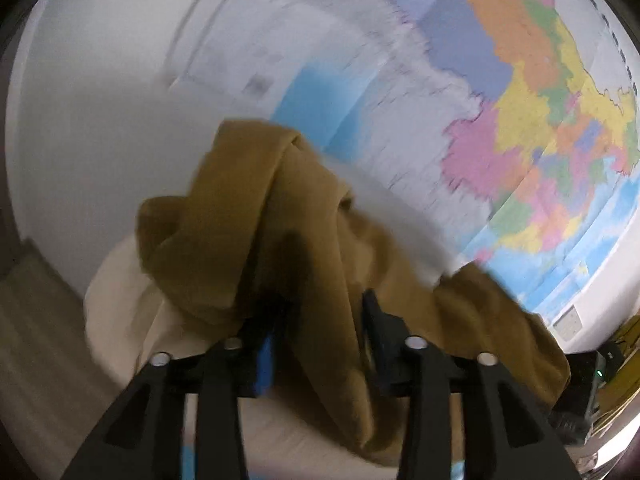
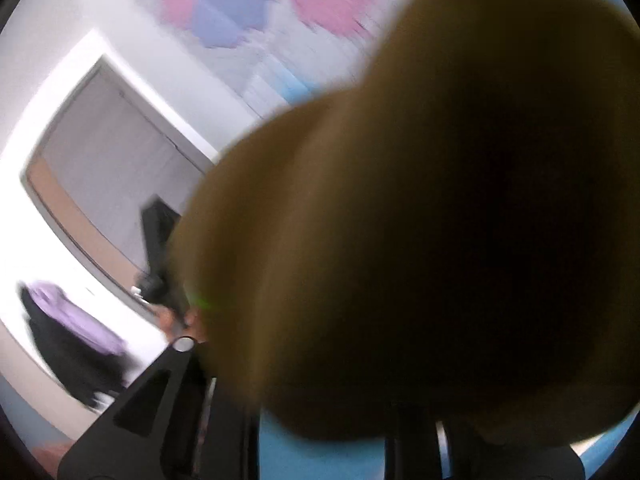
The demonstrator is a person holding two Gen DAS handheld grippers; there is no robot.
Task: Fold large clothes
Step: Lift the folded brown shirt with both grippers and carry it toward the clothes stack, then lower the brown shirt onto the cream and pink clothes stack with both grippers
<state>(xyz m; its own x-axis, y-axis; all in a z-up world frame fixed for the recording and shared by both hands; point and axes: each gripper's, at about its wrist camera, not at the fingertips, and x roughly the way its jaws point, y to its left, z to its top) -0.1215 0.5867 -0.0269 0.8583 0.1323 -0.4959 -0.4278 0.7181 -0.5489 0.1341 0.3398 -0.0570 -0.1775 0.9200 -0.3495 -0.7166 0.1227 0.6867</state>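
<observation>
- We see the left gripper (image 1: 324, 312) in its own wrist view with its two black fingers (image 1: 380, 328) standing apart, and the ochre-brown garment (image 1: 248, 216) draped over and between them.
- The cloth fills the gap between the jaws; whether the pads actually press on it we cannot tell, since the fabric hides the inner faces.
- The garment bunches into thick folds above the left finger and trails off to the right, down past the right finger.
- Beneath the cloth lies a cream-coloured surface (image 1: 120, 304), and behind it a large coloured map (image 1: 540, 120) hangs on a white wall (image 1: 100, 100).
- In the right wrist view the same garment (image 2: 420, 240) hangs right in front of the lens, blurred and dark, covering most of the picture.
- Of the right gripper (image 2: 280, 420) we make out only the black frame at the bottom left; its fingertips are hidden by the cloth, so we cannot tell how its jaws stand or whether they hold anything.
- To the left of that view we see a grey door (image 2: 112, 168) and a purple and black heap (image 2: 76, 328), both smeared by blur.
</observation>
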